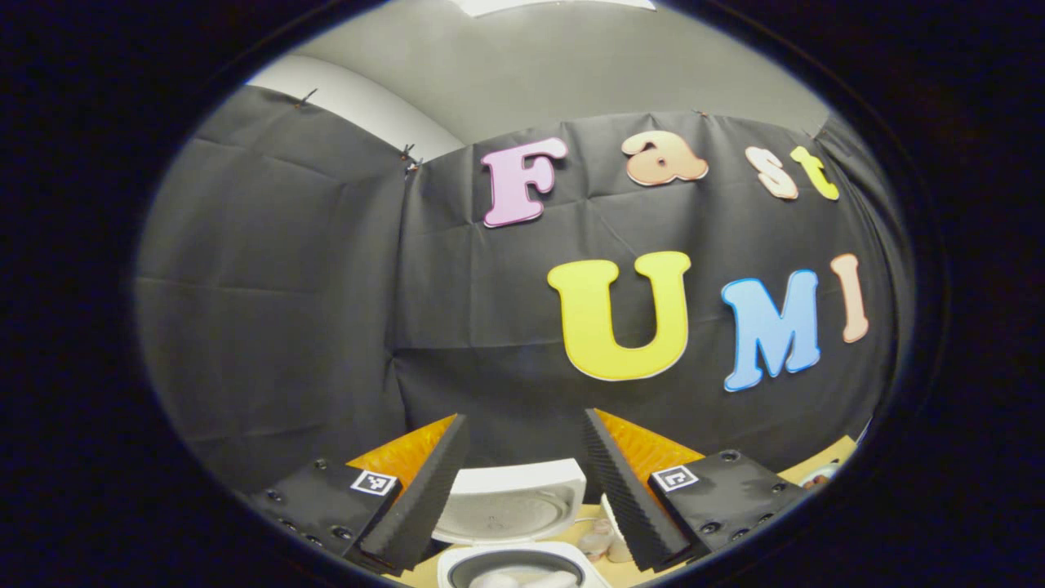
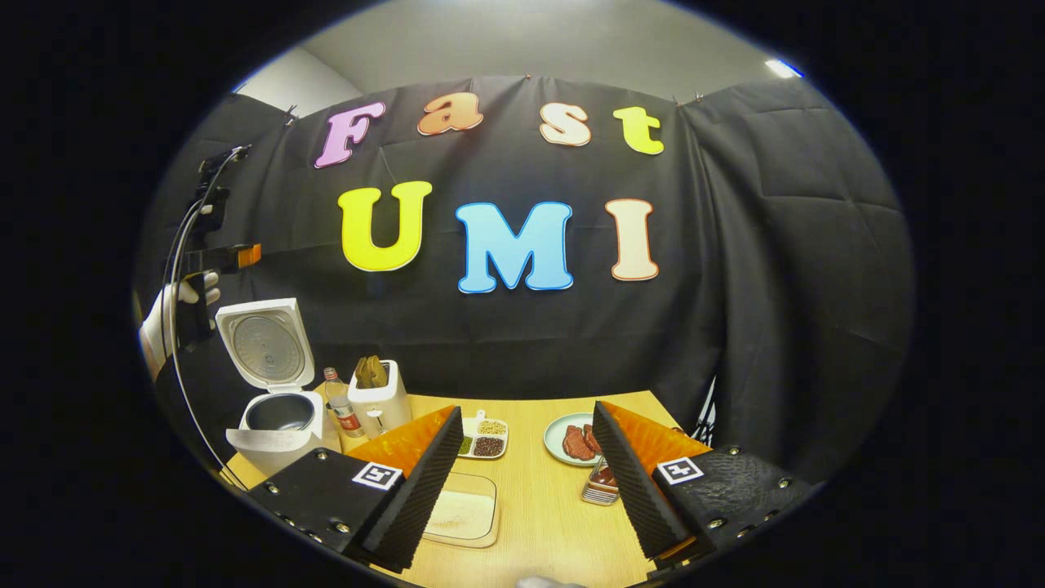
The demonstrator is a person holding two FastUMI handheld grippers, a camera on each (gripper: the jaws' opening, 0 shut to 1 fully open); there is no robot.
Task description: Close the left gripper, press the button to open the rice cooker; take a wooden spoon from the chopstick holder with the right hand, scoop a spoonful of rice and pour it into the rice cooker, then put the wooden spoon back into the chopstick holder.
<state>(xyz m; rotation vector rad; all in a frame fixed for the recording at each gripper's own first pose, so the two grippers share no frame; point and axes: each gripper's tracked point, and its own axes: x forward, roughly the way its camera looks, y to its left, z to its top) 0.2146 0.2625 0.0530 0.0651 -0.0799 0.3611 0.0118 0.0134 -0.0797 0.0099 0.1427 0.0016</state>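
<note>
Right gripper view – rice cooker (image 2: 282, 412): seen at the table's (image 2: 539, 523) back left corner, lid (image 2: 265, 341) raised upright, inner pot exposed; the opening step is judged done.
Left gripper view – rice cooker (image 1: 510, 523): seen low between the fingers, lid up, pot mouth below.
Rice tray (image 2: 463, 510): a shallow dish of pale grains lying near the table's front edge, just ahead of the right gripper's left finger.
Wooden spoon: cannot be made out; the chopstick holder cannot be identified with certainty.
Neighbouring things: a bottle (image 2: 336, 400) and a white toaster (image 2: 380, 400) stand just beside the cooker; a divided dish of beans (image 2: 483, 438) and a plate of meat (image 2: 571, 439) lie mid-table.
Right gripper (image 2: 522, 482): fingers held wide apart, nothing between them.
Left gripper (image 1: 518, 482): fingers spread apart, empty; also seen raised above the cooker, held by a gloved hand (image 2: 175, 314).
Risk: rice may be spilled over the table on the long carry from tray to pot if the spoon is tilted; the upright lid, bottle or toaster may be knocked on approach.
</note>
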